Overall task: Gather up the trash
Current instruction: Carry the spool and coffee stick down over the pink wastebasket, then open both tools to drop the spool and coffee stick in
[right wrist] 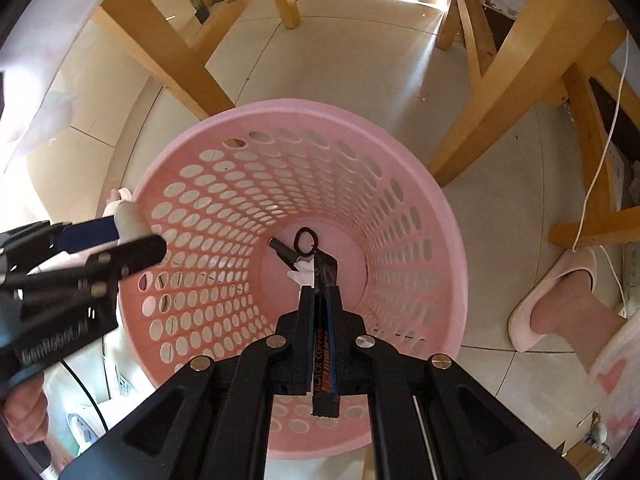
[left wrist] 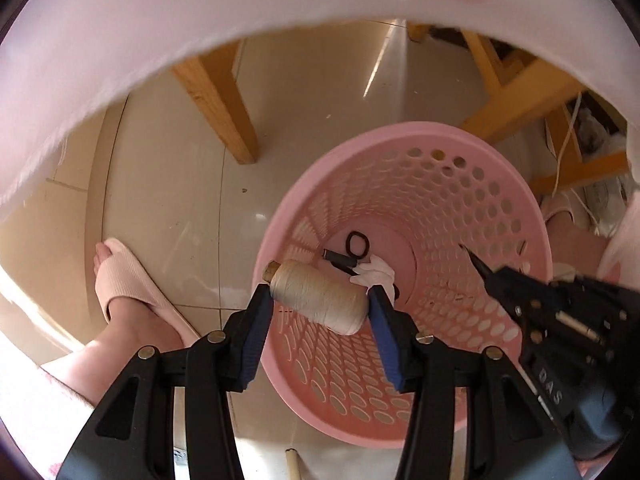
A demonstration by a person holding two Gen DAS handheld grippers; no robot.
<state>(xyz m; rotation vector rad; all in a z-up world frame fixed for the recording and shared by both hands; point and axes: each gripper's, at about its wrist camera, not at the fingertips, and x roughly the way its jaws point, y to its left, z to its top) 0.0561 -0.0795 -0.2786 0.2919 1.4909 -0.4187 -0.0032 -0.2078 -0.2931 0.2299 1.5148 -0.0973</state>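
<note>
Two grippers hang over one pink basket (right wrist: 448, 240). Nearest, the left gripper (left wrist: 320, 300) clamps one cream thread spool (left wrist: 320, 300) above the near rim; the right gripper (right wrist: 320, 292) is pinched tight on one black coffee sachet (right wrist: 325, 360), its top end hidden between the jaws. Deeper, on the basket floor, lie one dark ring (right wrist: 305, 242), one dark wrapper (right wrist: 282, 249) and a white scrap (right wrist: 302, 276), partly covered. Beyond, two slippered feet flank the basket, cut off.

Basket (right wrist: 448, 232): pink, walls patterned with rows of oval holes
Thread spool (left wrist: 320, 296): cream, tan core
Coffee sachet (right wrist: 324, 364): black, orange lettering
Gripper pads (left wrist: 256, 320): blue, on black fingers
Slippers (left wrist: 128, 280): pale pink, ribbed
Floor tiles (left wrist: 320, 100): glossy beige
Furniture legs (right wrist: 168, 56): light yellow wood
</note>
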